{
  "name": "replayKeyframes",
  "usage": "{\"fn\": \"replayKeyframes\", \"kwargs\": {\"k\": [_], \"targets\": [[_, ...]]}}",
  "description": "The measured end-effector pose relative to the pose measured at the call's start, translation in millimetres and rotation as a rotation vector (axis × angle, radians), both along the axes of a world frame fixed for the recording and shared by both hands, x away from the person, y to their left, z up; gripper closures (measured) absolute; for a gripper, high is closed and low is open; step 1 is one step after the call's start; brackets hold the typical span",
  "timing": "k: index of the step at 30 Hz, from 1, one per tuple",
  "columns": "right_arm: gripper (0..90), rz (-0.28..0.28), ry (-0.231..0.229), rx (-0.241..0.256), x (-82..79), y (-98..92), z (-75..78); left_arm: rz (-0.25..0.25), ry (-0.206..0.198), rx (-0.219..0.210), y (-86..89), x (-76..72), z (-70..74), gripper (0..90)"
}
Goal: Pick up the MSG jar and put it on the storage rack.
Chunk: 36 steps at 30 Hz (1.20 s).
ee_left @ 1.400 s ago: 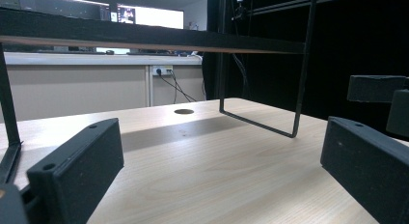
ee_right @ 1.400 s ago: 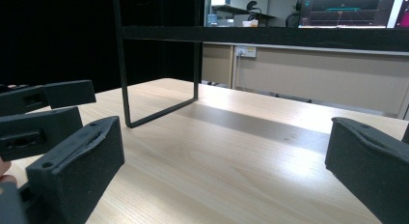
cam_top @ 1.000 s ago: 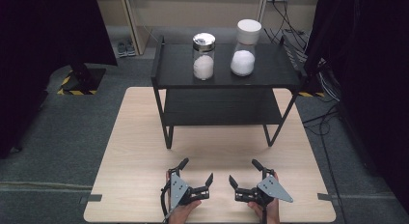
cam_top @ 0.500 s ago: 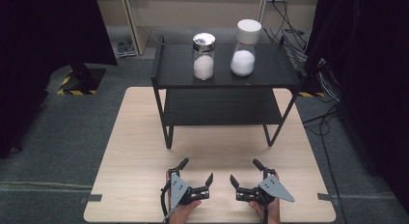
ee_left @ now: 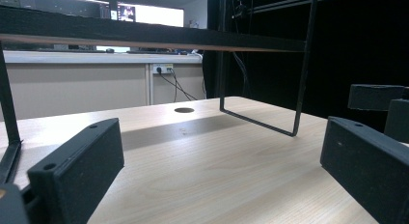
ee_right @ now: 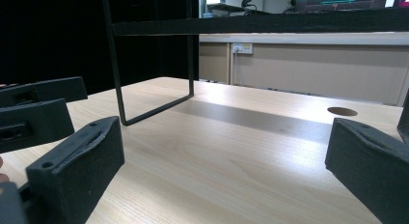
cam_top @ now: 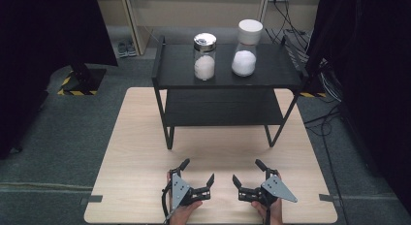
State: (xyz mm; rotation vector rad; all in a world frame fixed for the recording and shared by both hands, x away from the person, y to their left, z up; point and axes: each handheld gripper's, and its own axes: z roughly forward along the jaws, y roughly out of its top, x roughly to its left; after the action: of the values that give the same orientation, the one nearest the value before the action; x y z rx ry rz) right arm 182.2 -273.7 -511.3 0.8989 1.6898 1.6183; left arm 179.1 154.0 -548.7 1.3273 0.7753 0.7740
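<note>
High view. We record a light wooden table (cam_top: 140,152) with a black two-tier metal shelf rack (cam_top: 271,70) standing on its far half. On the rack's top tier we count two containers, near each other but apart. The left one is a clear glass jar with a shiny metal lid (cam_top: 204,56), upright and lidded, holding a white powdery fill to roughly half its height. The right one is a clear rounded jar with a white cylindrical lid (cam_top: 245,48), upright and lidded, with a white fill heaped in its lower part. The lower tier is bare. At the near edge of the table we note the left gripper (cam_top: 197,178) and the right gripper (cam_top: 247,175), each held in a hand, side by side and well apart from the rack and both jars. Both sets of jaws stand apart with nothing between them.

Left gripper view. We see the left gripper (ee_left: 217,175) with jaws wide and bare tabletop between them; the rack's far leg loop rests on the wood ahead, and the other gripper shows at the right edge.

Right gripper view. We list the right gripper (ee_right: 222,175), jaws likewise spread over bare wood, the rack's leg ahead to the left and the other gripper at the left edge.
</note>
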Motion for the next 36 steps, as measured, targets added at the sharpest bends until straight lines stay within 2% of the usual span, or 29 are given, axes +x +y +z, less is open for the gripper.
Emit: {"fn": "replayKeyframes", "kwargs": {"k": [36], "targets": [[0.2,-0.002,0.005,-0.001,-2.2,1.4,-0.1,-0.007,-0.001,0.000,0.8,0.2,-0.1,0.8]]}}
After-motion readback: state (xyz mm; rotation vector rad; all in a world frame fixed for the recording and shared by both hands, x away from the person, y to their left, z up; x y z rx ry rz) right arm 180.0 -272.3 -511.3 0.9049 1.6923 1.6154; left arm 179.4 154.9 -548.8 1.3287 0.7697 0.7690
